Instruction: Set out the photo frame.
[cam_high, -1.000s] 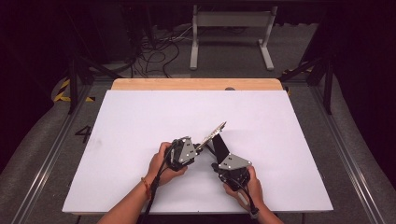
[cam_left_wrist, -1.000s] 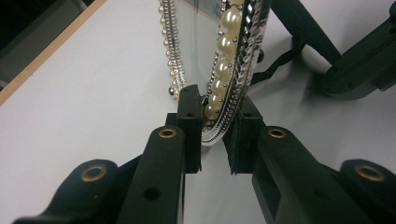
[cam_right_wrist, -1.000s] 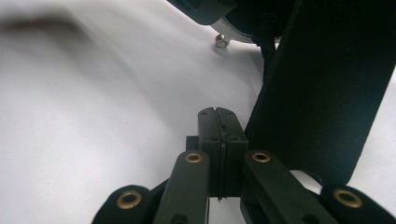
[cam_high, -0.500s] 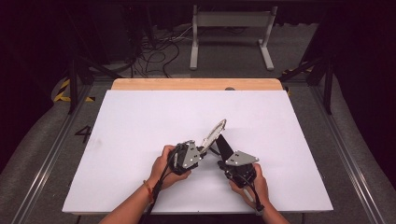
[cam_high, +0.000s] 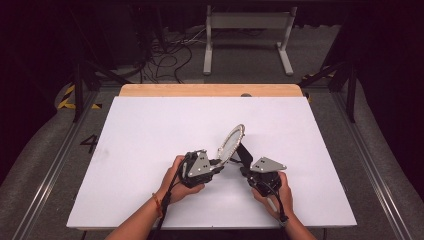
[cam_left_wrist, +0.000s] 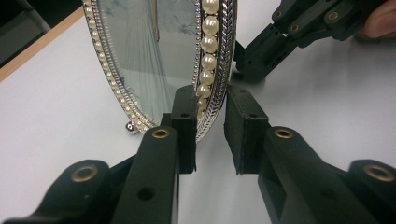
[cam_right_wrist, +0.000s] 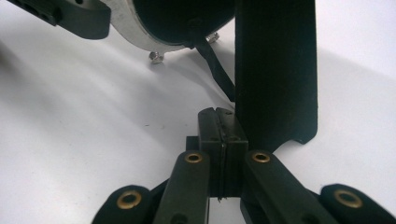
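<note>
Oval silver picture frame edged with pearl beads (cam_high: 231, 141) stands tilted on the white table (cam_high: 150, 130), centre, slightly near. Left gripper (cam_left_wrist: 208, 126) straddles its rim, jaws narrow; one pad touches, the other shows a gap, having just opened and eased back. Right gripper (cam_right_wrist: 222, 140) pressed shut, empty, beside the black easel stand (cam_right_wrist: 275, 70). Advice: steady the rim, nudge the stand outward gently. Frame top cropped; stand hinge hidden.

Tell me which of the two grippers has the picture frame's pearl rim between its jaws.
The left gripper: its jaws straddle the frame's pearl rim. The right gripper is shut, beside the black stand.
</note>
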